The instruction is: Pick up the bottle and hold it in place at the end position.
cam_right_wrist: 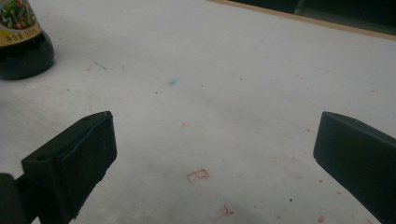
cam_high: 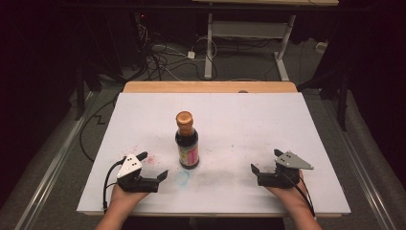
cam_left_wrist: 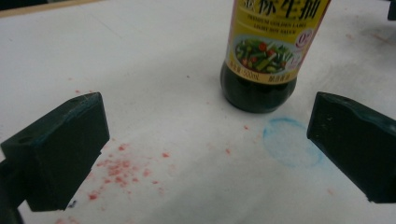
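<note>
A dark soy sauce bottle [cam_high: 186,140] with a copper cap and a yellow label stands upright in the middle of the white table top [cam_high: 249,120]. My left gripper [cam_high: 153,166] rests near the front left, jaws wide open and empty, aimed toward the bottle. In the left gripper view the bottle [cam_left_wrist: 264,56] stands just beyond and between the two jaws. My right gripper [cam_high: 266,162] lies at the front right, open and empty too. In the right gripper view the bottle's base [cam_right_wrist: 21,46] sits at the far upper left.
Red specks [cam_left_wrist: 121,170] and a faint blue ring [cam_left_wrist: 290,141] stain the sheet in front of the bottle. A wooden edge [cam_high: 210,86] borders the far side. Beyond it are cables [cam_high: 163,57] on the floor and a white desk frame [cam_high: 249,33].
</note>
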The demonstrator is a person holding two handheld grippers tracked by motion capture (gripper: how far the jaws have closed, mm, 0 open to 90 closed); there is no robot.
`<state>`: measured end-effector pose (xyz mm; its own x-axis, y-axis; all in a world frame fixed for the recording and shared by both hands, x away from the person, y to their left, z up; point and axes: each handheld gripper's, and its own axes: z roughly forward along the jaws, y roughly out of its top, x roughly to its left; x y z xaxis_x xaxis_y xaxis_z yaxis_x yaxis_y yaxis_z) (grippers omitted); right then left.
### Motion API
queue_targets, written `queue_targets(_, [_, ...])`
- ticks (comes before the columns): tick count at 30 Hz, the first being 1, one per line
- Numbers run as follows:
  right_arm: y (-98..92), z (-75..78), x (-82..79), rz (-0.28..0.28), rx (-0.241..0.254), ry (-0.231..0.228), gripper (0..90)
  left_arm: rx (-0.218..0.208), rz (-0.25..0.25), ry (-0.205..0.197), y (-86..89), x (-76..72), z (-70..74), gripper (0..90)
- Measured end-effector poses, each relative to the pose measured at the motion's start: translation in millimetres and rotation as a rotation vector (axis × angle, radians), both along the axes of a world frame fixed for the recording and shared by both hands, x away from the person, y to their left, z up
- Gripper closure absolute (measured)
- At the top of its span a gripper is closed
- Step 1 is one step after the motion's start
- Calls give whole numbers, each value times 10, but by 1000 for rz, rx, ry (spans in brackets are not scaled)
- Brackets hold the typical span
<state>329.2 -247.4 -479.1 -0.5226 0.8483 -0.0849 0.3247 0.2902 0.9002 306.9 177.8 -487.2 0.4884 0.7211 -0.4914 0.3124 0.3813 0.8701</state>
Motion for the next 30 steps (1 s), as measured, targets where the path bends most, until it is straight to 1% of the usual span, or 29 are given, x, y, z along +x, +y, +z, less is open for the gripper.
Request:
queue_targets(2, [0,-2,3,-3,2,6,2,-19,13,-1,28,-2,28,0])
queue_targets(4, [-5,3,-6,-5,3,-4,2,-19,10,2,26,-6,27,0])
queue_targets(6, [-15,17,-14,-3,12,-9,2,-4,6,7,14,-3,13,0])
queue_targets(8, [-23,30,-17,-6,18,-14,2,-9,4,18,11,6,7,0])
queue_targets(9, [-26,34,-16,1,25,-11,2,-10,2,21,12,9,2,0])
queue_targets(12, [-35,35,-9,-2,24,-9,2,-17,2,30,15,11,-7,0])
queue_targets(17, [-32,42,-1,-5,27,-11,2,-19,8,22,33,9,-17,0])
queue_targets(20, [-34,51,-1,-4,31,-13,2,-19,5,32,30,8,-19,0])
queue_targets(24, [-38,62,-2,-6,38,-10,2,-17,-6,33,10,6,-14,0])
queue_targets(27, [-36,68,-8,-7,36,-18,2,-20,-18,39,-19,12,2,0])
queue_targets(30, [-35,71,-9,-6,32,-20,2,-13,-24,34,-55,9,17,0])
